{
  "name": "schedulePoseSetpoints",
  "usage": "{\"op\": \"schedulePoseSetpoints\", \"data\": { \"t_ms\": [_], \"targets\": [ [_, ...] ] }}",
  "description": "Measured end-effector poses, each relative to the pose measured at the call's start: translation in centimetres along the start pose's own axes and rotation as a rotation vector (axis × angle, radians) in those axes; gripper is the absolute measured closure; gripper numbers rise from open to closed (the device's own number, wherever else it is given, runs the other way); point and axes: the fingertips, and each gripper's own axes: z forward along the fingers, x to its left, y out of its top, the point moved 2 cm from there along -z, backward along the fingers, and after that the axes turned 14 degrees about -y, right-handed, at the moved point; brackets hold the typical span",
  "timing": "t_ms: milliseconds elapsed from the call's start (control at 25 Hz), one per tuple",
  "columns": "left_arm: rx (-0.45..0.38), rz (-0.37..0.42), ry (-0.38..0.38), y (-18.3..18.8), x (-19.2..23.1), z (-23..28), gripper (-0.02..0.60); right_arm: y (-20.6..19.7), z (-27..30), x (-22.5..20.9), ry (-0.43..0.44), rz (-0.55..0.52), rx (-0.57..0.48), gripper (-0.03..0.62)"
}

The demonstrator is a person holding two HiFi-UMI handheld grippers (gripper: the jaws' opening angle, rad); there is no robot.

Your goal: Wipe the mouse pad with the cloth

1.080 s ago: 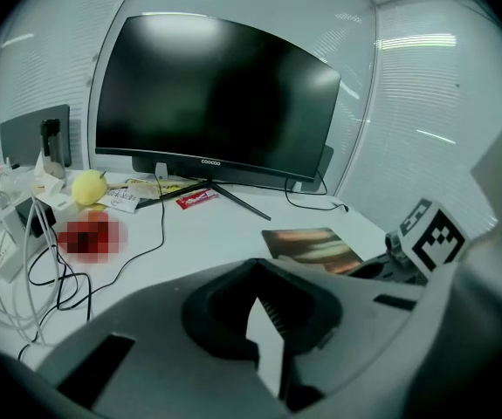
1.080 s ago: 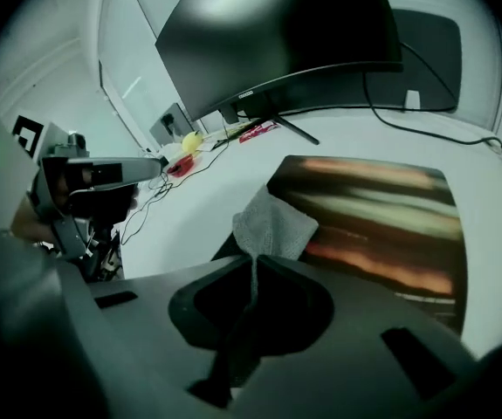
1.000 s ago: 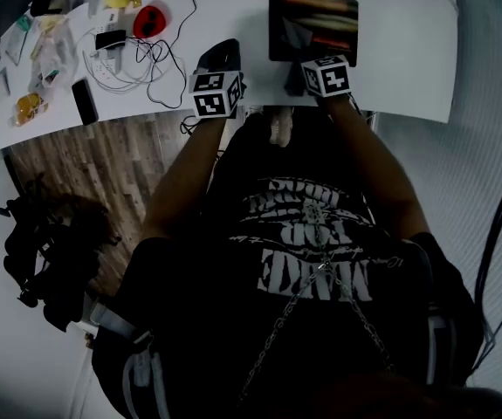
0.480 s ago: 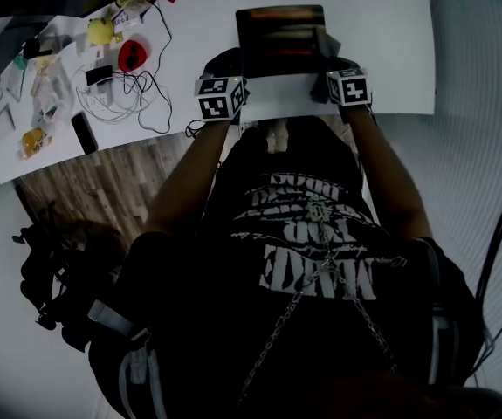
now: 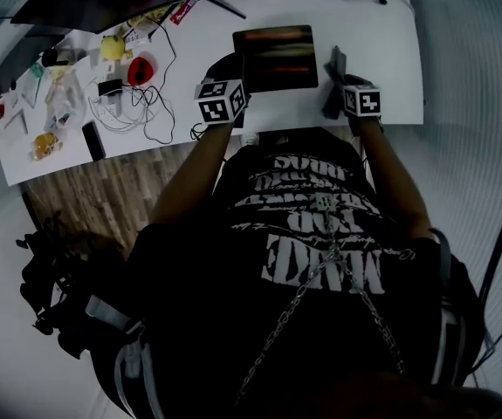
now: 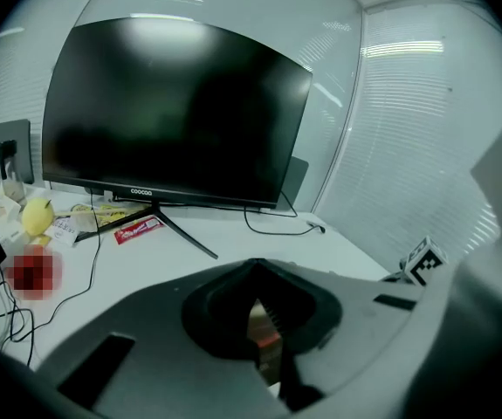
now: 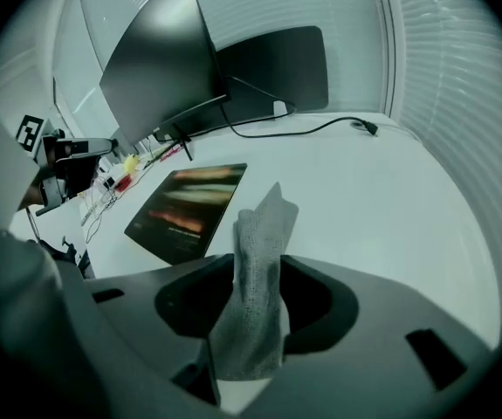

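The dark mouse pad (image 5: 275,57) with orange streaks lies flat on the white desk (image 5: 390,51). In the right gripper view it (image 7: 189,203) is ahead and to the left. The grey cloth (image 7: 264,234) stands bunched between the jaws of my right gripper (image 7: 249,317), which are opening and stand wide apart. In the head view the cloth (image 5: 333,75) is just right of the pad, in front of the right gripper (image 5: 340,92). My left gripper (image 5: 230,75) is at the pad's near left corner. Its jaws (image 6: 259,321) meet at the tips, and a sliver of pad shows through the slit.
A large dark monitor (image 6: 172,120) stands on a thin-legged stand at the back of the desk. Left of the pad lie tangled cables (image 5: 141,103), a red item (image 5: 143,66), a yellow object (image 5: 115,48) and a black phone (image 5: 93,140). The desk's near edge runs beside both grippers.
My right gripper carried the cloth from the pad's near right corner to the bare desk right of the pad, and its jaws have spread. My left gripper moved in to the pad's left corner.
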Motion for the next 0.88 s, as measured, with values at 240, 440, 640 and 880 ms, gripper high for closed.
{"op": "schedulePoseSetpoints", "data": {
  "t_ms": [240, 440, 640, 880],
  "targets": [
    [-0.159, 0.109, -0.04, 6.7, -3.0, -4.1, 0.577, 5.2, -8.1, 1.5, 0.084, 0.029, -0.226, 0.407],
    [-0.332, 0.251, -0.056, 13.1, -5.8, -9.8, 0.577, 13.4, -22.6, 6.6, 0.129, -0.003, -0.741, 0.452],
    [-0.426, 0.336, -0.099, 16.9, -7.2, -12.5, 0.577, 18.2, -29.8, 9.3, 0.045, 0.09, -1.026, 0.571],
    [-0.455, 0.351, -0.151, 17.4, -7.6, -14.6, 0.577, 19.5, -31.6, 13.0, -0.058, 0.023, -1.063, 0.592]
  ]
}}
